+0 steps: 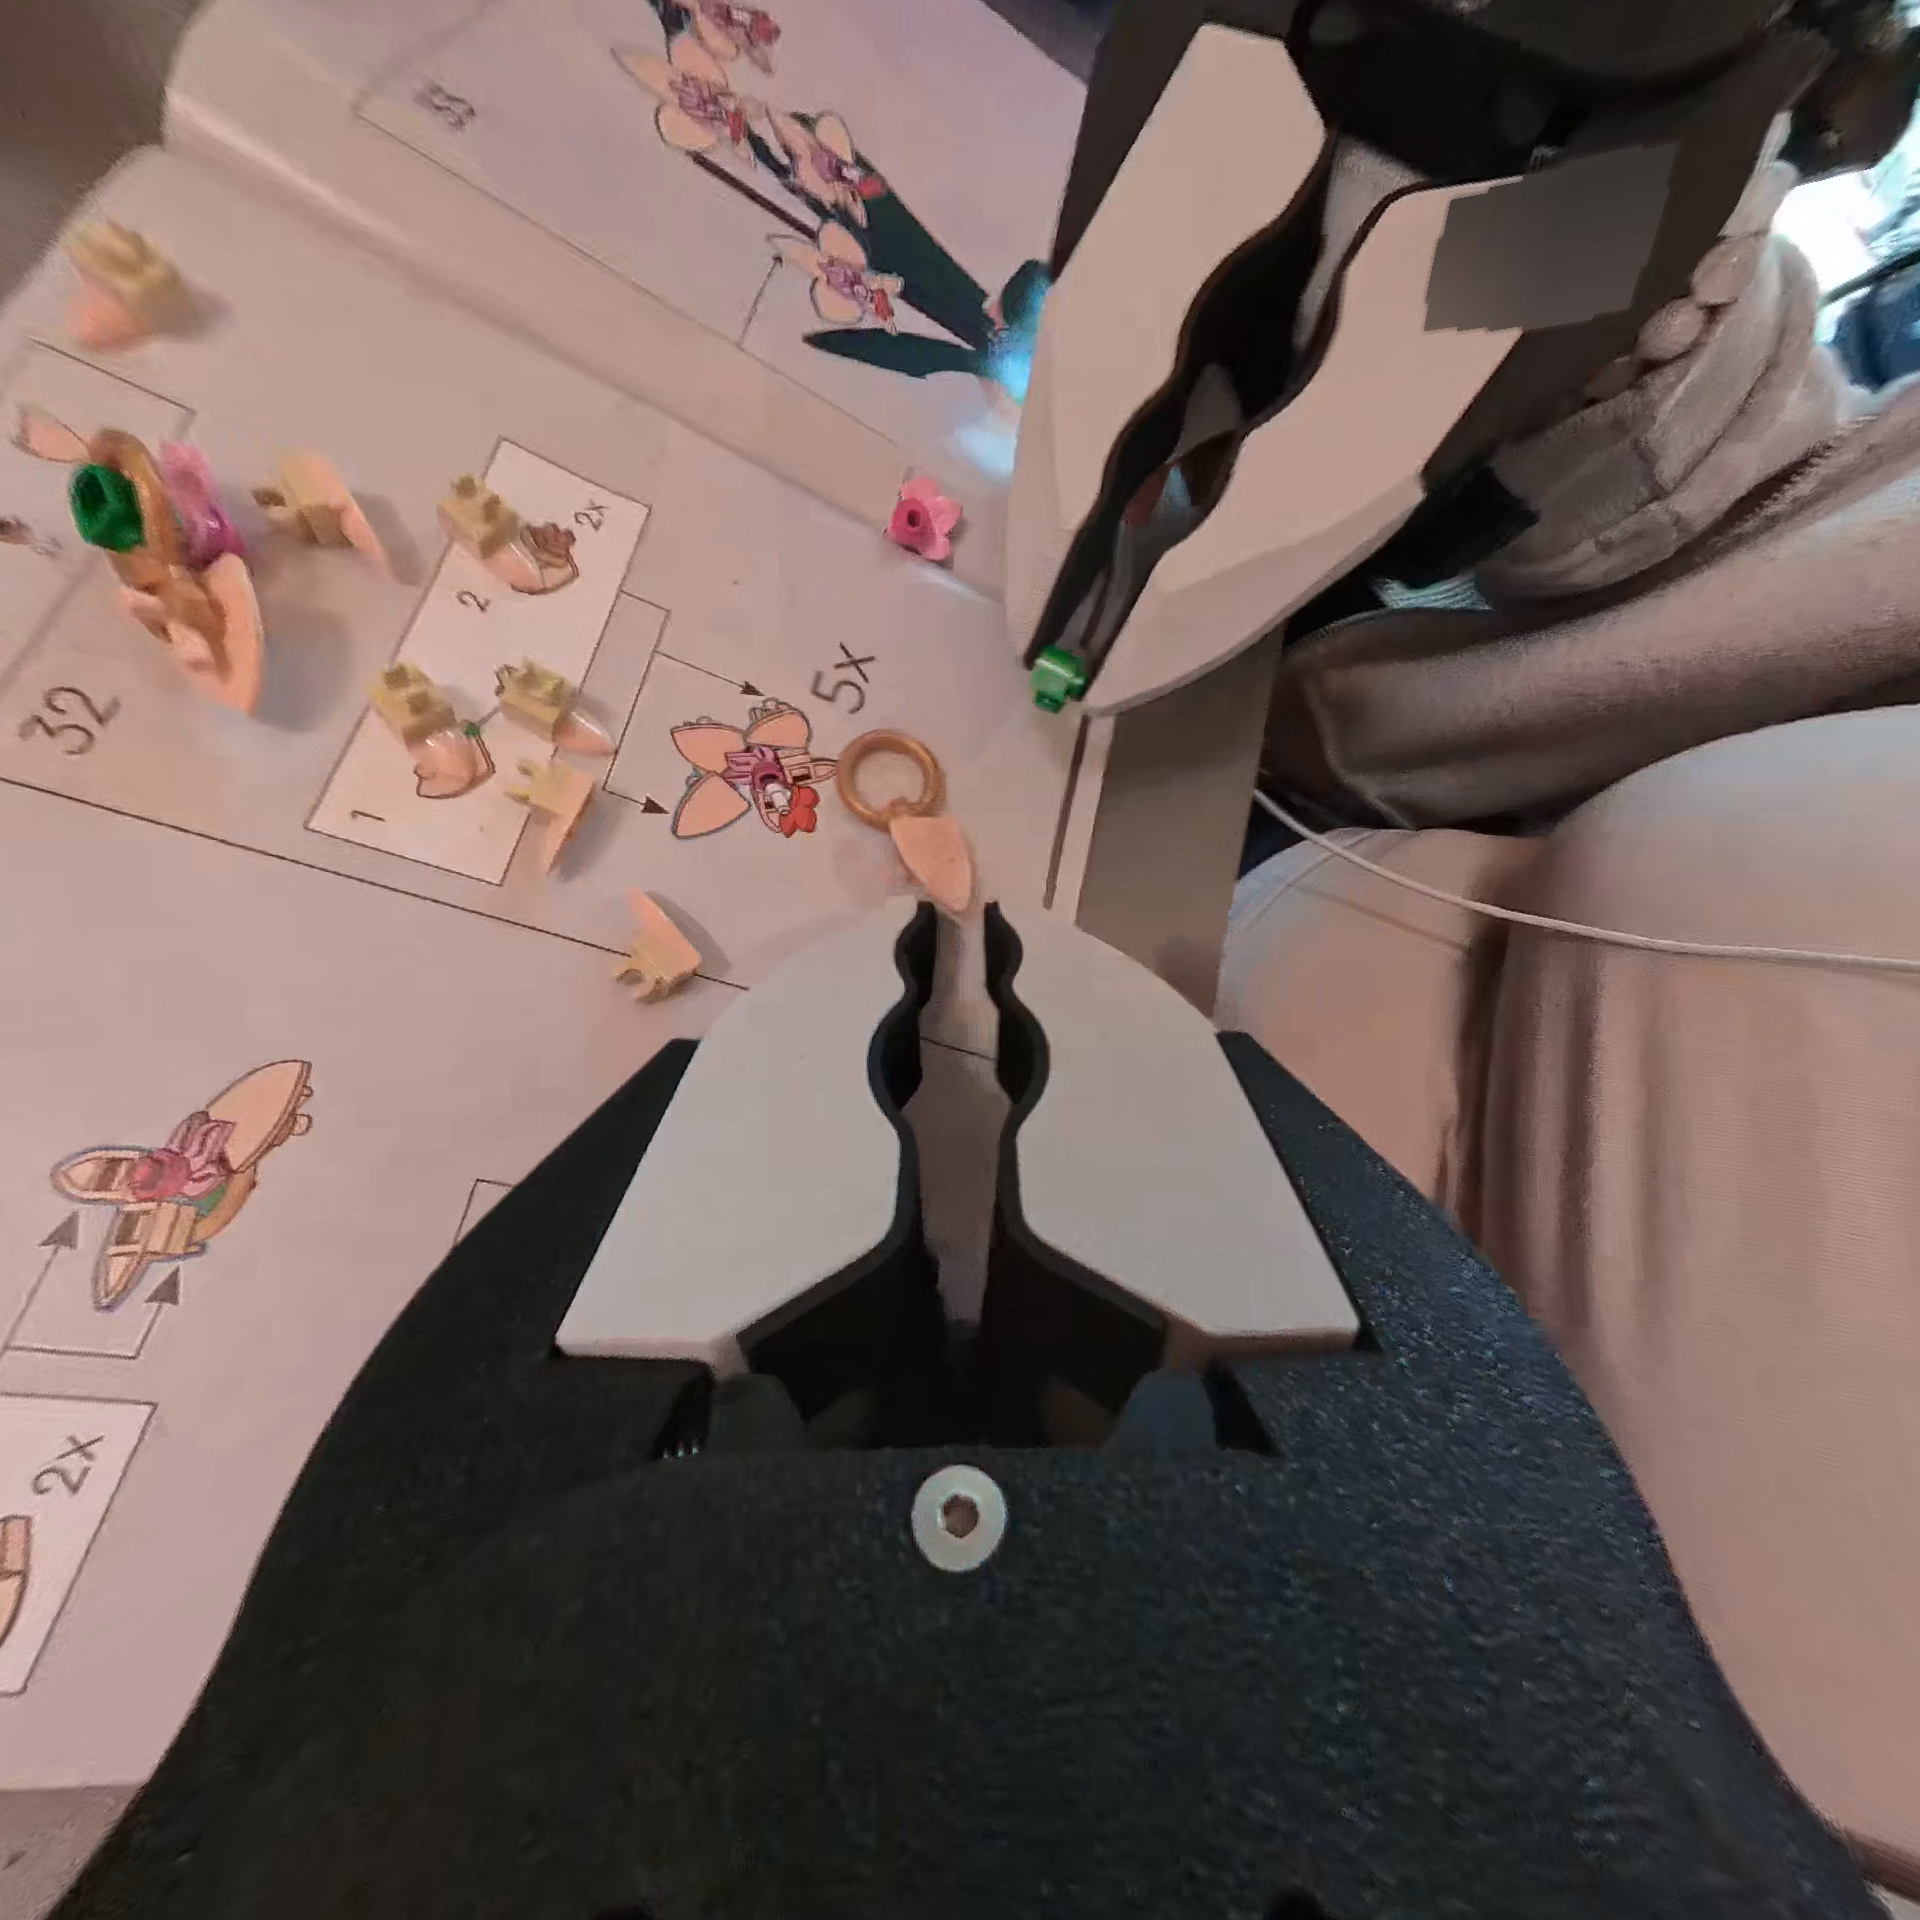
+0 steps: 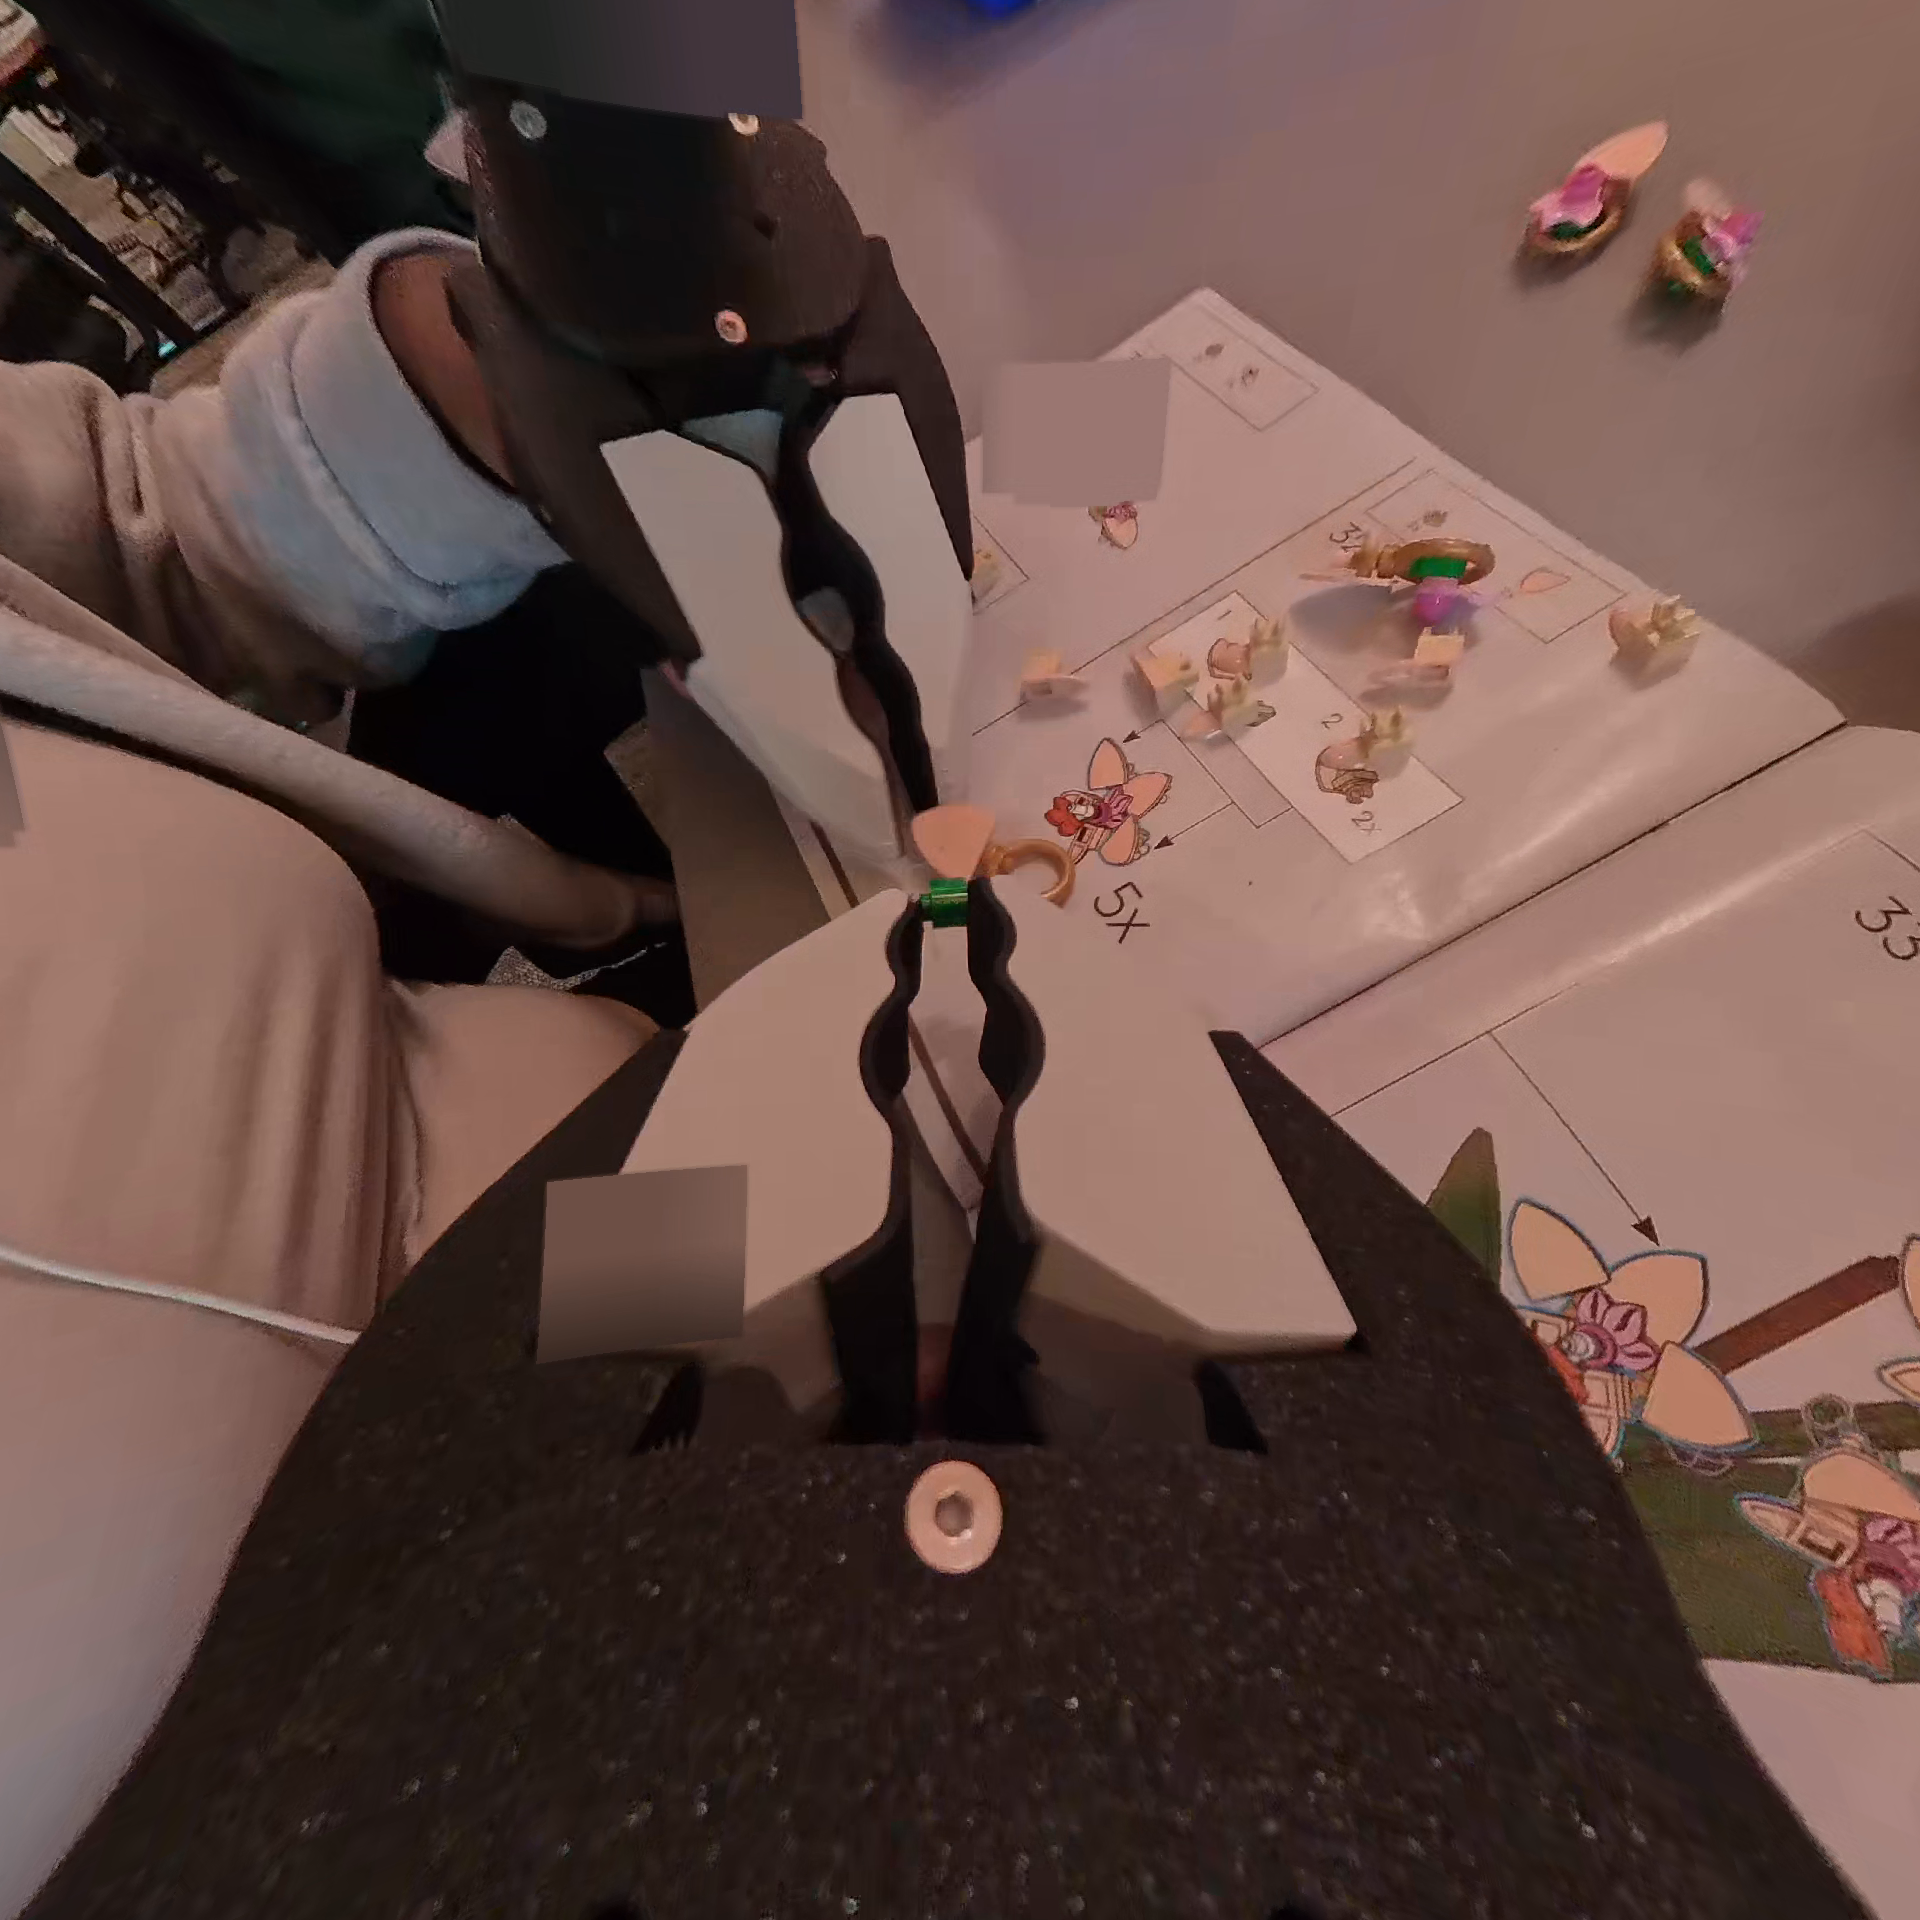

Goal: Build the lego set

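My left gripper (image 1: pixel 958 920) is shut on the tip of a peach petal (image 1: pixel 943 862) joined to a gold ring (image 1: pixel 891 779), held just over the open instruction booklet (image 1: pixel 312 987). My right gripper (image 2: pixel 943 906) is shut on a small green piece (image 2: pixel 943 900) and holds it right beside the petal (image 2: pixel 951 840) and ring (image 2: pixel 1044 862). In the left wrist view the right gripper (image 1: pixel 1062 675) comes in from the upper right with the green piece (image 1: pixel 1055 681) at its tip. In the right wrist view the left gripper (image 2: pixel 914 821) reaches down from the top.
A part-built flower (image 1: pixel 156 551) with a gold ring, green stud and pink part lies on the booklet, with several tan and peach clip pieces (image 1: pixel 520 540) around it and a pink flower stud (image 1: pixel 923 516). Two built blossoms (image 2: pixel 1579 203) lie on the table beyond. A person's beige clothing (image 1: pixel 1610 1143) borders the booklet. Left tips to right tips: about 4 cm.
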